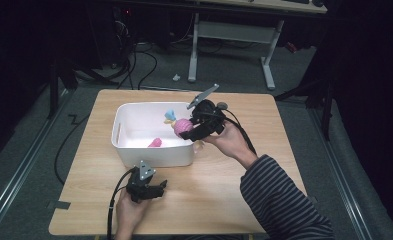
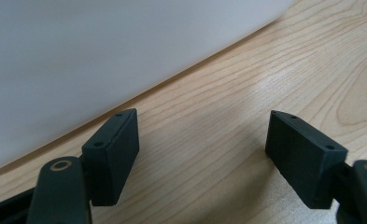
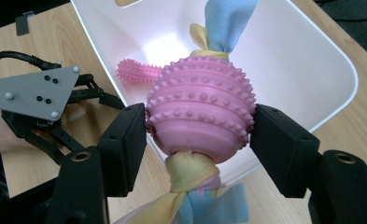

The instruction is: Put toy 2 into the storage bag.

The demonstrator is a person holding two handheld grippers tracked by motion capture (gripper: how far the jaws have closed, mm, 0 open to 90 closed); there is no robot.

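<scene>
My right gripper (image 1: 190, 131) (image 3: 200, 134) is shut on a pink studded rubber ball (image 1: 182, 125) (image 3: 202, 109). Yellow and blue cloth tails (image 3: 225, 21) are knotted through the ball, and one pad presses each side of it. The ball hangs over the right end of a white plastic bin (image 1: 156, 156) (image 3: 342, 67), just above the rim. A pink spiky toy (image 1: 155, 143) (image 3: 135, 71) lies on the bin's floor. In front of the bin, my left gripper (image 1: 159, 189) (image 2: 202, 154) rests low on the wooden table (image 2: 274, 70), open with nothing between its jaws.
The bin's white wall (image 2: 102, 56) stands close beyond the left jaws. Bare wood (image 1: 209, 190) lies in front of the bin and to its right. Beyond the table's far edge are a desk's white legs (image 1: 193, 50) and black cables (image 1: 144, 65) on the floor.
</scene>
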